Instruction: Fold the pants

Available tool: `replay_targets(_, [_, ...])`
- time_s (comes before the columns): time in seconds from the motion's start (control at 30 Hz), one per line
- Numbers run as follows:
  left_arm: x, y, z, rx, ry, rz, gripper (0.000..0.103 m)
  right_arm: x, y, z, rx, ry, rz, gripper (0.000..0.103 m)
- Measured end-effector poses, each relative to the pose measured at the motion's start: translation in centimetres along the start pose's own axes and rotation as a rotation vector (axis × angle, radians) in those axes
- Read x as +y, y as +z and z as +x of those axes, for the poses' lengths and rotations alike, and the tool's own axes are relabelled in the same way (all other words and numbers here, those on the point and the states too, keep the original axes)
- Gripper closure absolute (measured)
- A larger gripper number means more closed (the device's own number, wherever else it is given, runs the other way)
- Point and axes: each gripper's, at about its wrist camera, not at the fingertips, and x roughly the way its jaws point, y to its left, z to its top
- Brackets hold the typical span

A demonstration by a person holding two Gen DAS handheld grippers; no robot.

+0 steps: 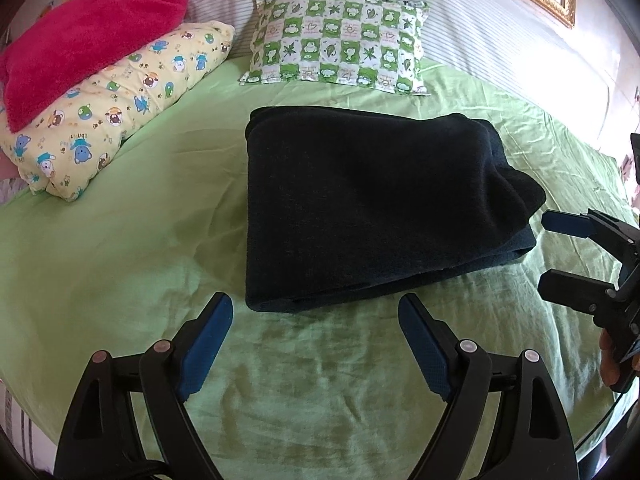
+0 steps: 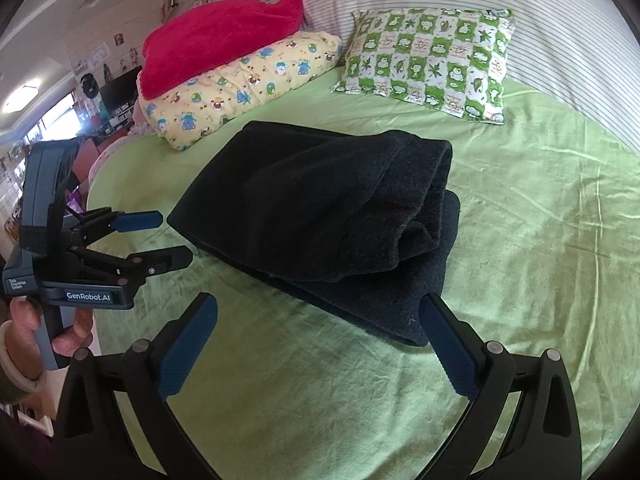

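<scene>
Left wrist view. Dark pants (image 1: 368, 208) lie folded into a thick rectangular bundle on the green bedsheet (image 1: 120, 248), mid-bed. Long axis runs from the near edge away toward the green checked pillow (image 1: 340, 42); layered fold edges show along the near and right sides. Left gripper (image 1: 316, 306) spread wide, holding nothing, hovering just short of the bundle's near edge. Right gripper (image 1: 546, 250) enters from the right margin, fingers apart, beside the bundle's right near corner, apart from it. A cartoon-print pillow (image 1: 112, 108) sits at far left with a red fleece (image 1: 88, 40) lying on top.

Right wrist view. Pants (image 2: 320, 220) seen from their right side: the rolled, doubled end faces this camera, a detail the other view hides. Right gripper (image 2: 318, 308) spread open; its right finger (image 2: 448, 340) sits at the bundle's near corner, possibly touching, though that is hard to judge here. Left gripper (image 2: 172, 236) open at the bundle's left corner, held by a hand (image 2: 48, 328). Room shelving shows beyond the bed, blurred.
</scene>
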Motion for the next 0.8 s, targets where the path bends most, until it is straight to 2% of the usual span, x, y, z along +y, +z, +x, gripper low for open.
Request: replay_targets(0.8, [-0.8, 0.2, 0.4, -0.019, 0.026, 0.03, 0.017, -0.2, 0.2, 1.5, 0.021, -0.008, -0.037, 0.002])
